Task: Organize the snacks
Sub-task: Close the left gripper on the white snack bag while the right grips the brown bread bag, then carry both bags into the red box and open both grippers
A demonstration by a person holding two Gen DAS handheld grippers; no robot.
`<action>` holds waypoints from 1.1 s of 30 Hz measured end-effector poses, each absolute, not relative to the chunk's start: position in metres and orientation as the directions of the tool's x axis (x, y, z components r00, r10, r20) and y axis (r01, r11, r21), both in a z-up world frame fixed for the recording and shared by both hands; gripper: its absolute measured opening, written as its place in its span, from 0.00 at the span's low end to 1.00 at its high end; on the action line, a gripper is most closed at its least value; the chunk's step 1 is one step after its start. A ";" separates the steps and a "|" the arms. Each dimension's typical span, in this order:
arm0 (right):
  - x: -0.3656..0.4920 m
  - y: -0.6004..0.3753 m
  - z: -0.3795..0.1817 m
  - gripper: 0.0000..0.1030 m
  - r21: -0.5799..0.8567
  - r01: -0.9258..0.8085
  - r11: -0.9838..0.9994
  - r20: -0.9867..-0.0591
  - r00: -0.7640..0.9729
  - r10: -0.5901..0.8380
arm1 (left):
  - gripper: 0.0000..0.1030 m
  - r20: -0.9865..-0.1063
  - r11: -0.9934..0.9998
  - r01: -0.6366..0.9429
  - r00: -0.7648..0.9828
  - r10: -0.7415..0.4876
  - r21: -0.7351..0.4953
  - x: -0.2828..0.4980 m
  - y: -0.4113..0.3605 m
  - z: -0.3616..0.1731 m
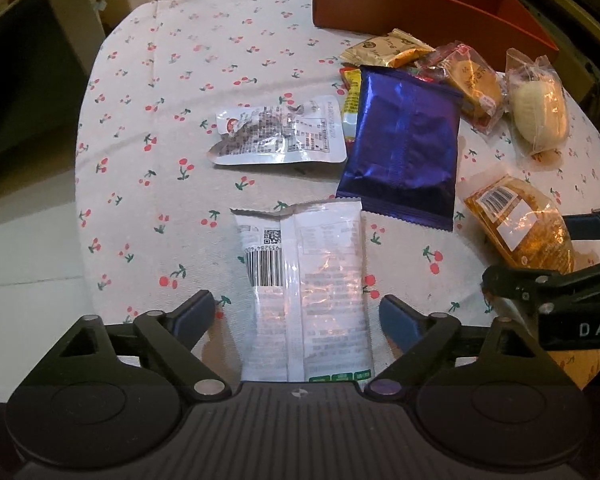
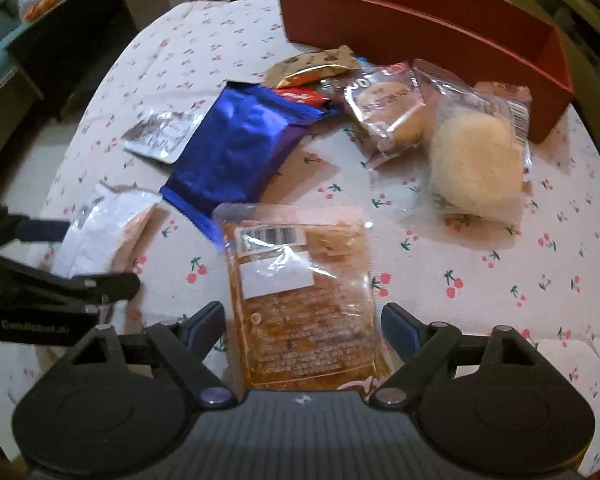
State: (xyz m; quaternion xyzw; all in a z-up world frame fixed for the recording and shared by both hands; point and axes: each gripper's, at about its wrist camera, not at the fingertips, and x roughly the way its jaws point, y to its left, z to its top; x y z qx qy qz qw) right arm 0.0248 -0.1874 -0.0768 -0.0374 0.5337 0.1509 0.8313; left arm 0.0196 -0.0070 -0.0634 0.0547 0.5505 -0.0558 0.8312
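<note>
My left gripper point(image 1: 298, 306) is open, pointing down over a white snack packet point(image 1: 308, 280) that lies face down on the cherry-print tablecloth point(image 1: 160, 184). The packet sits between the fingers, and the pads stand clear of its edges. My right gripper point(image 2: 304, 314) is open too, straddling a clear packet of golden-brown snack point(image 2: 300, 300) without pressing on it. A shiny blue foil packet point(image 1: 404, 148) lies just beyond both. The red box point(image 2: 420, 40) stands open at the table's far edge.
Beyond the blue packet lie a silver pouch point(image 1: 280, 136), a gold packet point(image 1: 392, 48), a round cake in clear wrap point(image 2: 392, 112) and a pale bun in clear wrap point(image 2: 472, 160). The table's edge curves round on the left, with dark furniture past it.
</note>
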 end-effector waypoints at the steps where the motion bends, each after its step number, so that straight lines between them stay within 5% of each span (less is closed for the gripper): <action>1: 0.024 -0.185 -0.078 0.88 0.080 -0.297 0.951 -0.900 0.388 0.197 | 0.86 -0.919 0.987 0.157 0.392 -0.031 0.034 0.019 -0.008 -0.063; 7: 0.012 -0.181 -0.074 0.64 0.057 -0.306 0.950 -0.886 0.423 0.190 | 0.73 -0.914 0.987 0.158 0.404 -0.033 0.034 0.018 -0.006 -0.059; 11: 0.009 -0.182 -0.072 0.59 0.081 -0.305 0.949 -0.881 0.422 0.212 | 0.57 -0.911 0.987 0.157 0.410 -0.046 0.021 0.017 -0.004 -0.055; 33: -0.009 -0.183 -0.006 0.56 0.106 -0.262 0.959 -0.767 0.593 0.246 | 0.48 -0.853 0.984 0.179 0.508 -0.117 -0.028 0.015 -0.025 0.003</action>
